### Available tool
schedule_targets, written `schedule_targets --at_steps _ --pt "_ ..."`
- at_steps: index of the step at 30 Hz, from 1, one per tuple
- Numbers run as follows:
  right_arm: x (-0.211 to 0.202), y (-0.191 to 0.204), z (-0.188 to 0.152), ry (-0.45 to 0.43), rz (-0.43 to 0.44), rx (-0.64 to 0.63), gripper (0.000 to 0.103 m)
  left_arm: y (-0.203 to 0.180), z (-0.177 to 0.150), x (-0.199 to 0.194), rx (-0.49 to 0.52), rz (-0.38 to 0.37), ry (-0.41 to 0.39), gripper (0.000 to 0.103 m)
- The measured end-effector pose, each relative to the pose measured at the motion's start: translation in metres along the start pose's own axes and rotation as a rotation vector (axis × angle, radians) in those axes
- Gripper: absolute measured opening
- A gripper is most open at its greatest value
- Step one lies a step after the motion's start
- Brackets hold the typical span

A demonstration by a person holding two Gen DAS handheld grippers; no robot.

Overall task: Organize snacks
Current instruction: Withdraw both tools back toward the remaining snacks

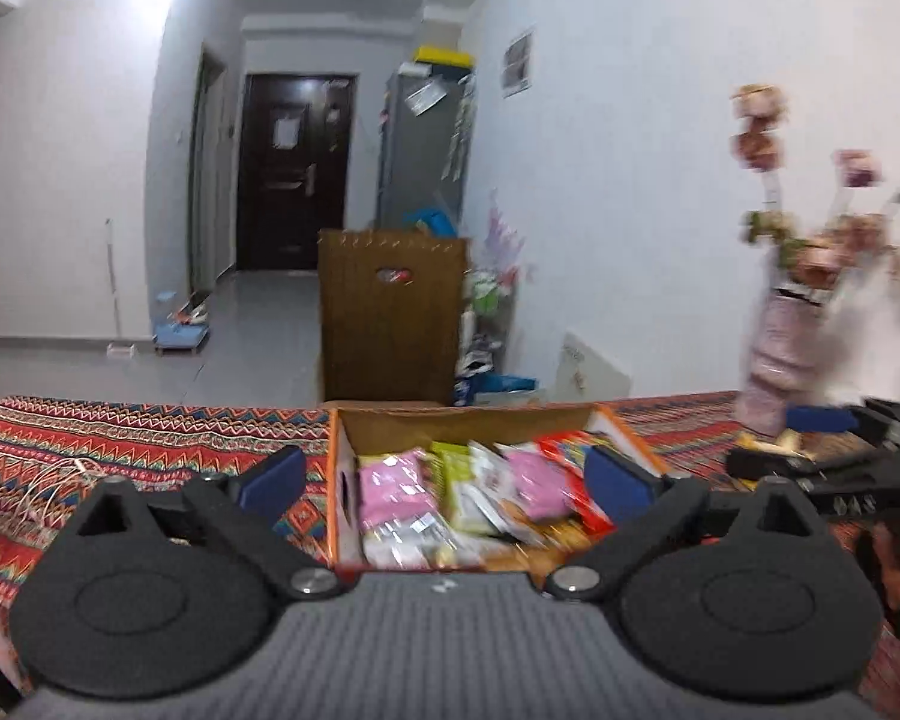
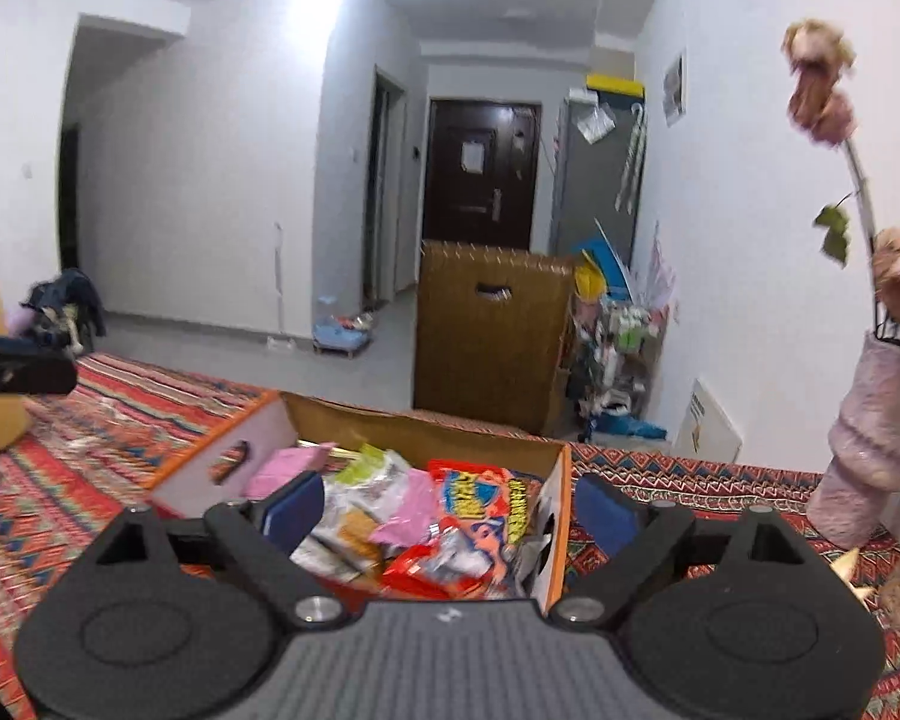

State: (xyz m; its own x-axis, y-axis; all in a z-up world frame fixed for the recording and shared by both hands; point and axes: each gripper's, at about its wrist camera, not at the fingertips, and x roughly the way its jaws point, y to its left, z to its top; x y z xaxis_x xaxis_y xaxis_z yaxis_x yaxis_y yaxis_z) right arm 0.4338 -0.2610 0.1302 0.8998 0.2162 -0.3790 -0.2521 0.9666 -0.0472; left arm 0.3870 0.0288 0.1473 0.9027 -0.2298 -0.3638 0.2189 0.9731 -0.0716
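The snacks [image 1: 480, 492] sit heaped in an open cardboard box [image 1: 450, 417] with orange-trimmed edges, resting on a table under a red zigzag-patterned cloth [image 1: 120, 438]. The box's back wall comes close to the far edge of the table, beyond which grey floor runs down a hallway to a dark door [image 1: 294, 168]. To the box's left the cloth lies mostly bare and wide, with only a tangle of thin white cable [image 1: 48, 480] near the left gripper [image 1: 444, 483]; to its right room is tighter, with a pale pink vase [image 2: 864, 438] of faded flowers standing near the box. There is one box and one vase; the packets I can tell apart include two pink ones [image 1: 390, 486], one green-and-white one [image 1: 459, 480] and one bright red-orange one [image 2: 480, 498] with yellow lettering, plus several crumpled clear and white wrappers too jumbled to count. A cut-out handle hole shows in the box's left end. The left gripper's blue pads [image 1: 276, 477] are spread wide on either side of the box's opening, nothing between them. The right gripper [image 2: 450, 510] is likewise spread wide, one pad before the packets and the other outside the box's right wall, pressing on nothing. Behind the table stands one tall brown woven hamper [image 2: 492, 330].
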Motion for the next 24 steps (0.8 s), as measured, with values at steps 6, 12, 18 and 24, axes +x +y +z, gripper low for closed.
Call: schedule_targets --at_steps 6,12,18,24 --pt "-0.088 0.022 -0.033 -0.036 0.043 -0.024 0.099 -0.025 -0.053 -0.099 0.046 0.032 -0.049 0.103" --pt "-0.152 0.045 -0.08 -0.022 0.076 -0.042 0.102 -0.051 -0.112 -0.162 0.069 0.09 -0.034 0.103" --pt "-0.19 0.057 -0.135 0.044 0.107 0.053 0.102 -0.059 -0.159 -0.181 -0.003 0.082 0.072 0.103" --pt "-0.206 0.061 -0.178 0.131 0.081 0.073 0.102 -0.056 -0.183 -0.175 -0.049 0.088 0.168 0.103"
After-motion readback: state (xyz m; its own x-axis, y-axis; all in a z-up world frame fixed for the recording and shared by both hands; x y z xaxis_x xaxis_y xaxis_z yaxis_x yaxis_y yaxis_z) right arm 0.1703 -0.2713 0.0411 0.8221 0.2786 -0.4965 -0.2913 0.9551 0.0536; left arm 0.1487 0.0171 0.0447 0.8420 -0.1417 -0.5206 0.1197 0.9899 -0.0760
